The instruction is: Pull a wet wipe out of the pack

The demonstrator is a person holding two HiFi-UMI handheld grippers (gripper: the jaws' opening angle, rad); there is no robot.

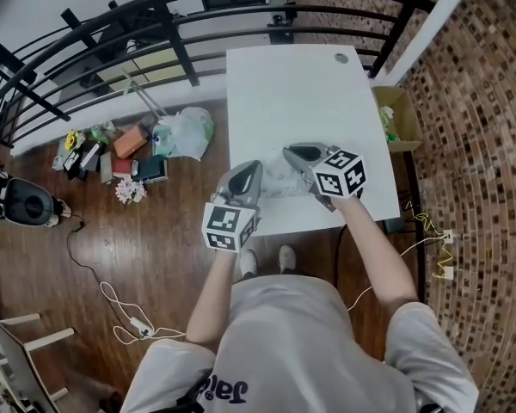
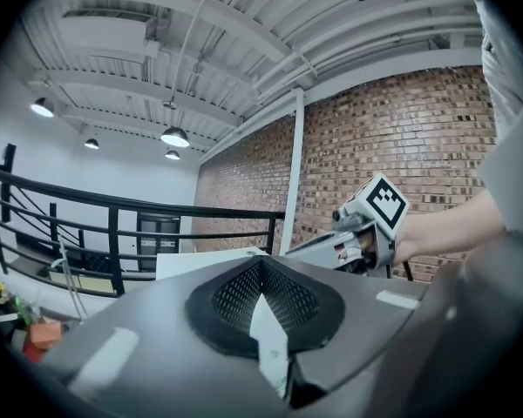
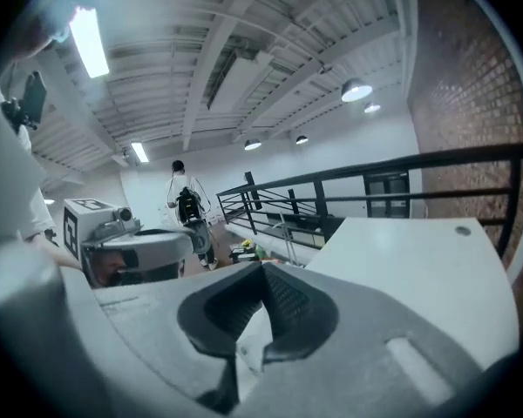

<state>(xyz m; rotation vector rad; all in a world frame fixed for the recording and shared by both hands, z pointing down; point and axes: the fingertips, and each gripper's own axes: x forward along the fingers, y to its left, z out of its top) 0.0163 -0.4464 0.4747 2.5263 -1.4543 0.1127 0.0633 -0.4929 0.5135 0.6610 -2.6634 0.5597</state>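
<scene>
Left gripper (image 2: 261,268) clamps pack (image 2: 269,338); right gripper (image 3: 263,273), seemingly, wipe (image 3: 254,337).

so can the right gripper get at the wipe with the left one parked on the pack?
Likely yes. The right gripper looks shut on a white sheet, seemingly the wipe. The left gripper pinches the pack from the opposite side, so nothing sits between them.
</scene>
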